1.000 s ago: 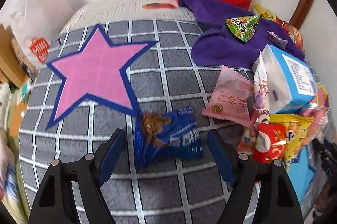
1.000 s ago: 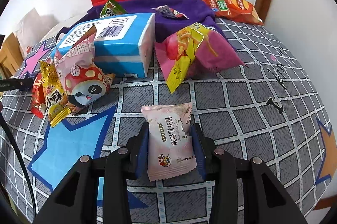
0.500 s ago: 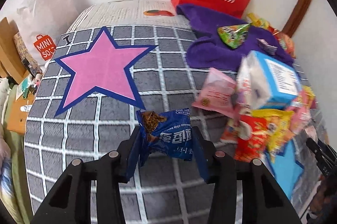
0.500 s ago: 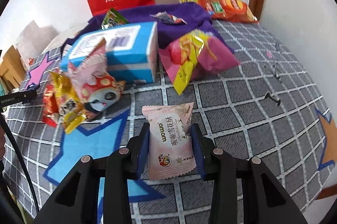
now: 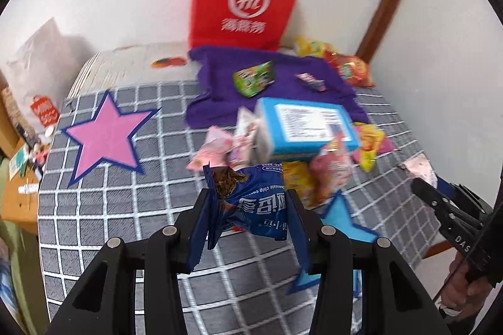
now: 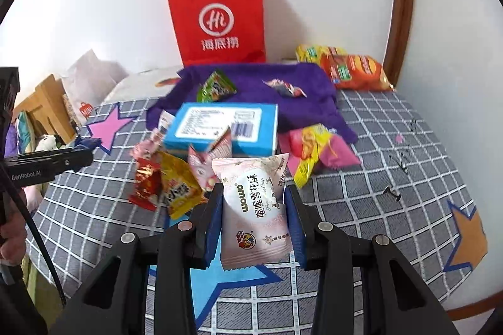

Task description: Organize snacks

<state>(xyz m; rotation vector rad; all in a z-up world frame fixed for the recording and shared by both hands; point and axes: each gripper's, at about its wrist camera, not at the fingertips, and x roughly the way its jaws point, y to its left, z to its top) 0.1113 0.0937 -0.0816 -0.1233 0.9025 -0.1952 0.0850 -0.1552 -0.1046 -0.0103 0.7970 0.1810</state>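
Left gripper (image 5: 251, 221): clamped on the blue cookie packet (image 5: 254, 206), pads pressing its crumpled sides; the packet hangs clear of the bed cover (image 5: 103, 218), with the torn-looking top at 11 o'clock of the jaws.
Right gripper (image 6: 254, 225): clamped on the pale pink snow-cake packet (image 6: 254, 209), held upright between the pads and lifted off the cover; its top edge stands at 12 o'clock, its tail below the jaws.
Red paper bag (image 6: 220, 20): upright against the wall at 12 o'clock in both wrist views, mouth up; probably where the snacks go, though nothing shows that for certain.
Risk, bag: light and free-standing, so a packet pushed against its front instead of dropped through the mouth could tip it backward or fold it.
Purple cloth (image 6: 301, 77): spread just in front of the bag, with a green triangular snack (image 6: 217, 89) and a small wrapped sweet (image 6: 286, 89) on it; a low carry could drag them.
Blue box (image 6: 220, 127): at 12 o'clock of the right gripper, between it and the bag, loose packets leaning on its near side; a low pass could knock the pile.
Risk, cookie packet: gripped by soft film on an uneven fold, so it may slip or swing out during a fast move; if the top is open, crumbs could spill.
Risk, pink packet: puffy and smooth, held at its waist; it could pivot or squeeze out.
Risk, two hands: the grippers sit near each other, each showing at the edge of the other's view, and could collide heading for one narrow mouth.
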